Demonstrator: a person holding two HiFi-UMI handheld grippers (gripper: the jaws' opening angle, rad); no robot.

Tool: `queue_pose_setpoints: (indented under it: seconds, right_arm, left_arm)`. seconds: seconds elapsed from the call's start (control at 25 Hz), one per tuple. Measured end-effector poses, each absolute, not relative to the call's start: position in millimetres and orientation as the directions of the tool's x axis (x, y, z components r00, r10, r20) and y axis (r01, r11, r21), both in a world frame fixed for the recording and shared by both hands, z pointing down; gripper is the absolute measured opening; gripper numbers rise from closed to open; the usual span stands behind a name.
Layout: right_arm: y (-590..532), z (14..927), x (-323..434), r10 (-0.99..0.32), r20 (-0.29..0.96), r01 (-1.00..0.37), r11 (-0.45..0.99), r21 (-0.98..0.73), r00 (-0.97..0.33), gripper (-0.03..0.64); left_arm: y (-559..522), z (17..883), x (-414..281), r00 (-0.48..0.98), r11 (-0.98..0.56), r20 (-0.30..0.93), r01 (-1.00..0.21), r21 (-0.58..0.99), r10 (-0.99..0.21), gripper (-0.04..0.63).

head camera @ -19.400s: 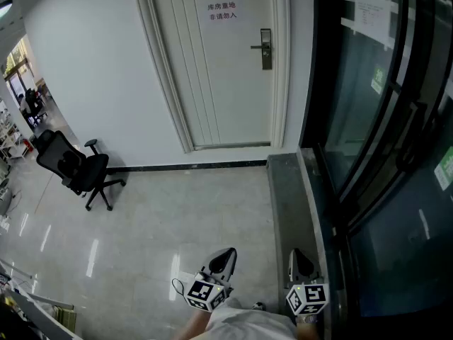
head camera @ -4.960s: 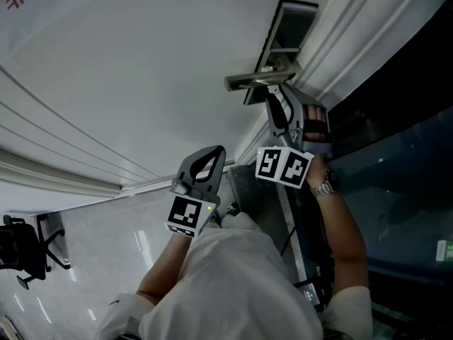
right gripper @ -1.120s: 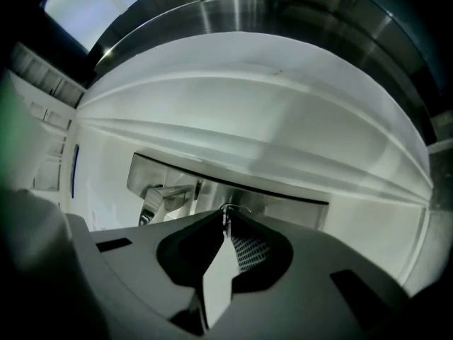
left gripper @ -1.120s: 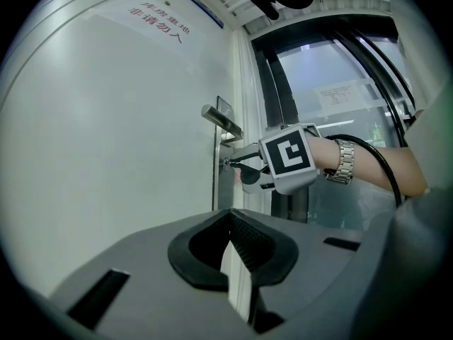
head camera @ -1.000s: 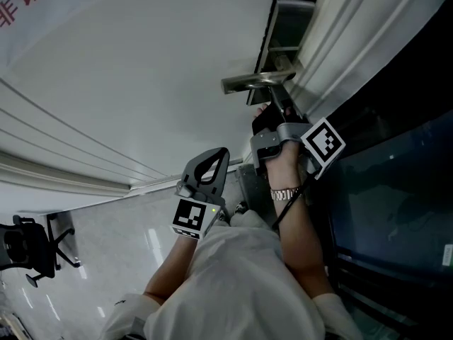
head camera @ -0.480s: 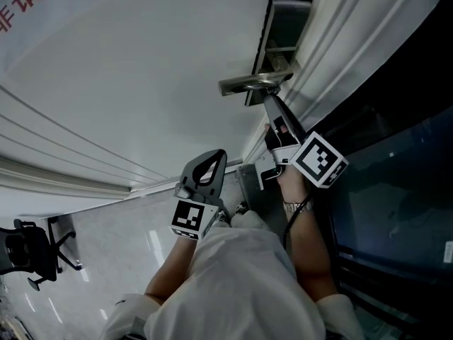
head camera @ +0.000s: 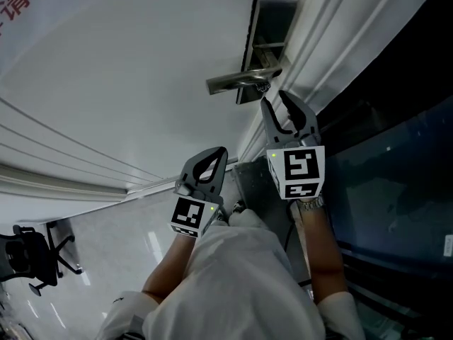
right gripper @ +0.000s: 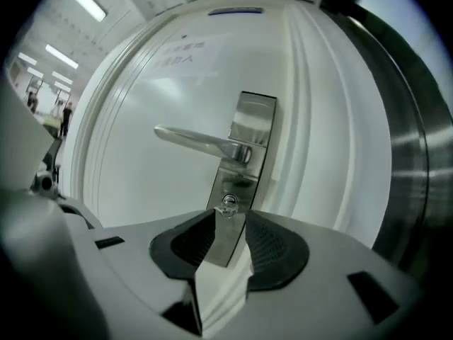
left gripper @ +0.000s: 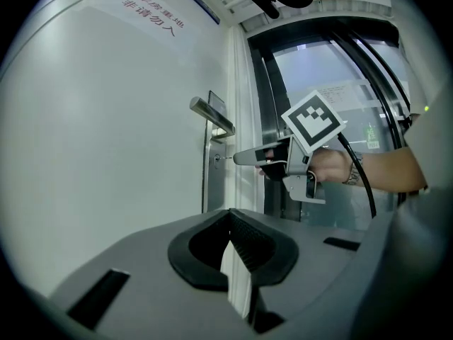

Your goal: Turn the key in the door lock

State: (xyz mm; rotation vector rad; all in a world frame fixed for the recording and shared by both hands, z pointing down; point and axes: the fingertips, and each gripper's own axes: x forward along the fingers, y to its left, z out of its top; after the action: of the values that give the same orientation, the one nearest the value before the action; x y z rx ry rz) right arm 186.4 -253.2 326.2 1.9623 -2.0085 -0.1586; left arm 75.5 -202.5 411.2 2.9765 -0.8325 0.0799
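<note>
Right gripper [right gripper: 230, 220] is pointed straight at the key [right gripper: 228, 205], which is stuck in the lock plate [right gripper: 244, 154] just under the lever handle [right gripper: 198, 142] on the white door [right gripper: 134, 183]. Its jaws have just been opening and sit apart, with the key at their tips, not pinched. Left gripper [head camera: 221, 153] hangs back from the lock, jaws clenched on nothing.

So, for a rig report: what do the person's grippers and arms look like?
Both the left gripper and right gripper are grey plastic with black ribbed pads and a cube of black-and-white square markers. A black cable runs off the right one. The person wears a white short-sleeved shirt and a metal wristwatch.
</note>
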Motion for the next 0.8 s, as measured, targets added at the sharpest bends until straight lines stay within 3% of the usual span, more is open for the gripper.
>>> queue_pose_setpoints:
  seconds: [0.16, 0.24, 0.56, 0.8]
  right_arm:
    - [-255.7, 328.7, 183.6, -0.983, 0.134, -0.732, -0.001, 0.682, 0.126, 0.110]
    - [-259.1, 333.1, 179.7, -0.979, 0.132, -0.618, 0.007, 0.786, 0.156, 0.110]
    - [-281.9, 337.0, 173.9, -0.975, 0.144, -0.390, 0.069, 0.918, 0.167, 0.109]
    - [-289.1, 341.8, 171.0, -0.974, 0.140, -0.354, 0.070, 0.933, 0.176, 0.107]
  left_arm:
    - [-202.8, 411.9, 77.6, 0.853, -0.853, 0.066, -0.520, 0.037, -0.518, 0.006]
    - [-203.5, 413.5, 76.0, 0.850, -0.850, 0.071, -0.526, 0.039, -0.522, 0.006]
    - [-209.5, 415.4, 64.7, 0.835, -0.835, 0.075, -0.549, 0.047, -0.545, 0.006]
    - [-212.8, 416.9, 61.1, 0.831, -0.830, 0.072, -0.555, 0.054, -0.551, 0.006]
